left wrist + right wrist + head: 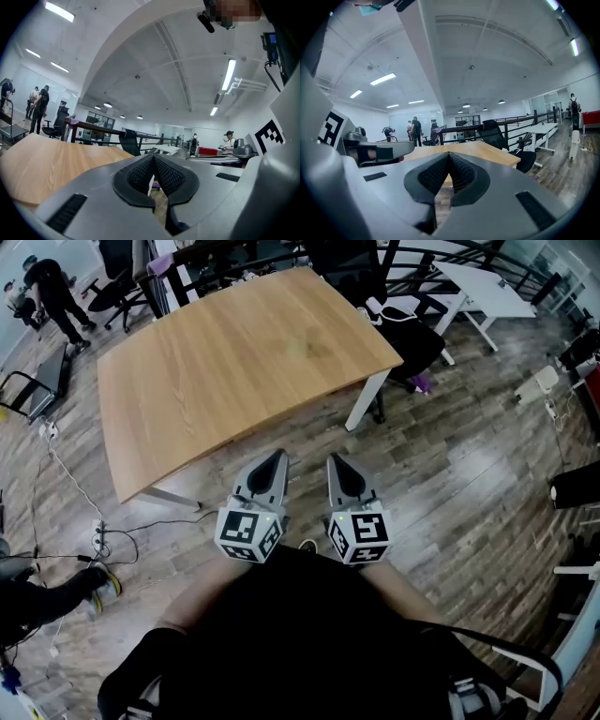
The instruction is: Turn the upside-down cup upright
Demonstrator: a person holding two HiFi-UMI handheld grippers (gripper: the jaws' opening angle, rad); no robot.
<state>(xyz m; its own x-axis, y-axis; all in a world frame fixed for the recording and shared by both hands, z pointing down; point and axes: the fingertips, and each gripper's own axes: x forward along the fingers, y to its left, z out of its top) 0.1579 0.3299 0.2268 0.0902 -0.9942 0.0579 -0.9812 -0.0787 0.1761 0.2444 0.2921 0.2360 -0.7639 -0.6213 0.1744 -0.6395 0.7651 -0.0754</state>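
Note:
No cup shows in any view. The wooden table (234,371) stands ahead of me with a bare top; its near edge lies just beyond both gripper tips. My left gripper (278,458) and right gripper (336,461) are held side by side close to my body, over the floor. Both are shut with nothing between their jaws. In the left gripper view the left gripper (153,157) has its black pads meeting, with the table (51,159) to its left. The right gripper view shows the right gripper (449,155) shut the same way, the table (478,151) straight behind its tip.
A black office chair (412,338) and a white desk (487,287) stand beyond the table's right corner. Cables and a power strip (97,538) lie on the wood floor at left. A person (52,292) stands far left, and a black railing (506,124) runs behind the table.

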